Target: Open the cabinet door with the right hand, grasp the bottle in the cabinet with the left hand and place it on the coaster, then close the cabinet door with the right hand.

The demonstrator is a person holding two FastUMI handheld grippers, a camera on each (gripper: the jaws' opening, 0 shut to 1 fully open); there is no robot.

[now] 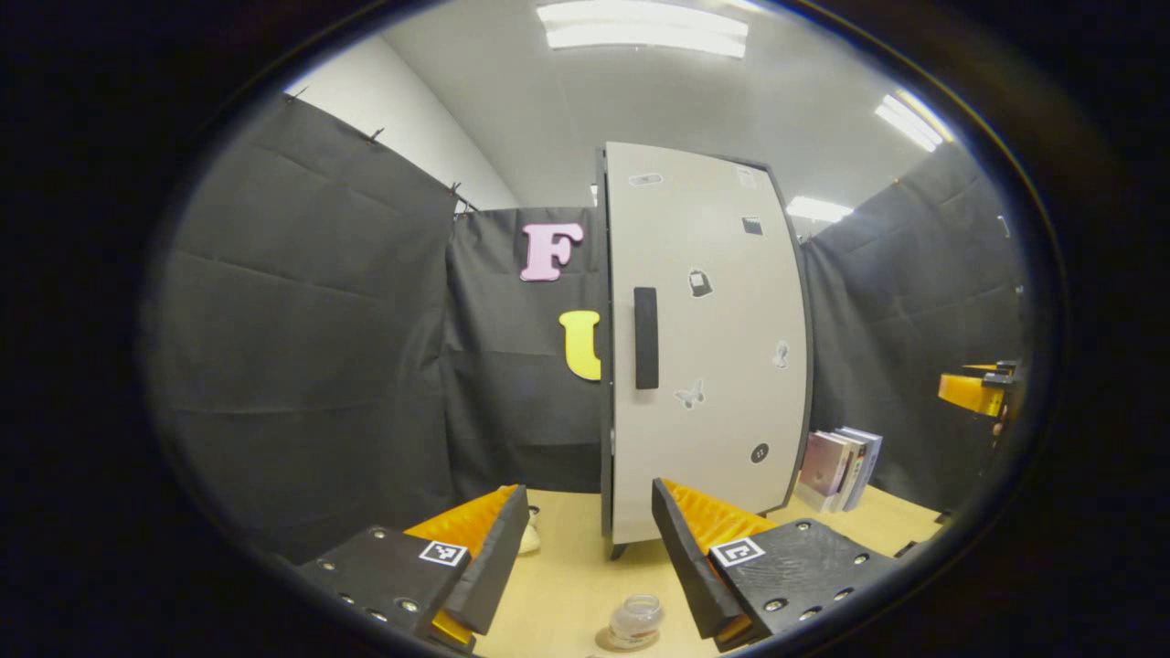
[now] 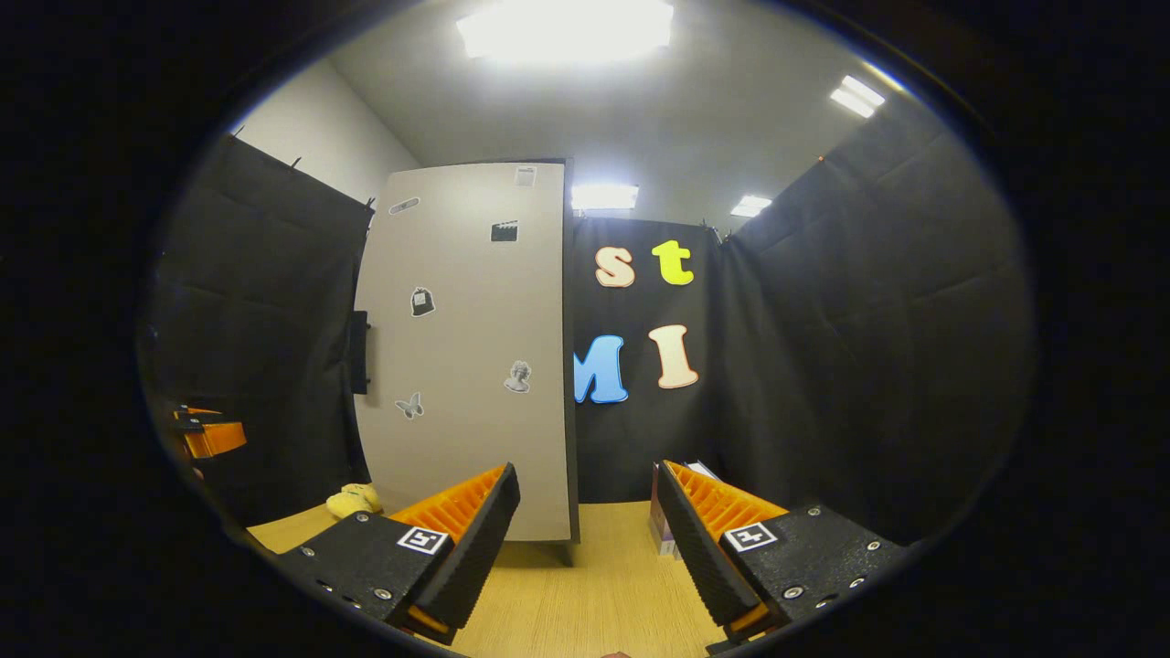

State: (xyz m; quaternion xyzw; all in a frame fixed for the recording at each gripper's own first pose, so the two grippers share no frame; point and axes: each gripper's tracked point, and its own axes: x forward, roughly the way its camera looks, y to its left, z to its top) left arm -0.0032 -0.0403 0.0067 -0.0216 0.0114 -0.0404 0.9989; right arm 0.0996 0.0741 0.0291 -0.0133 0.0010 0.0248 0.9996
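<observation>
Bottle (image 1: 635,620) is out of the cabinet (image 1: 704,347) – a small clear jar-shaped thing with a wide mouth, standing upright on the coaster (image 1: 611,640) on the table (image 1: 567,585), just in front of the cabinet's near bottom corner. Looks like glass or hard plastic, seems empty, so I'd judge it light, stiff and a bit slick; if I had to retake it I'd pinch the body below the neck, not the rim. My left gripper (image 1: 590,557) is above it, let go, fingers wide apart with nothing between them. Cabinet door (image 1: 708,302) looks flush against the body from both views, so I read the closing step as done or nearly done; I can't see a gap at the edge. Dark vertical handle (image 1: 646,338) sits on the door's left edge at mid height – that's the only sensible grab point, rigid bar, door itself looks like light panel and should swing easily. My right gripper (image 2: 585,548) is spread too, empty, pointing at the cabinet's right edge and well clear of the handle. Right of the cabinet a few books (image 1: 836,468) lean upright on the table. Left of it, by its base, a small yellow soft object (image 2: 355,500). Main risk now: knocking the bottle off the coaster when I pull the left gripper away.
</observation>
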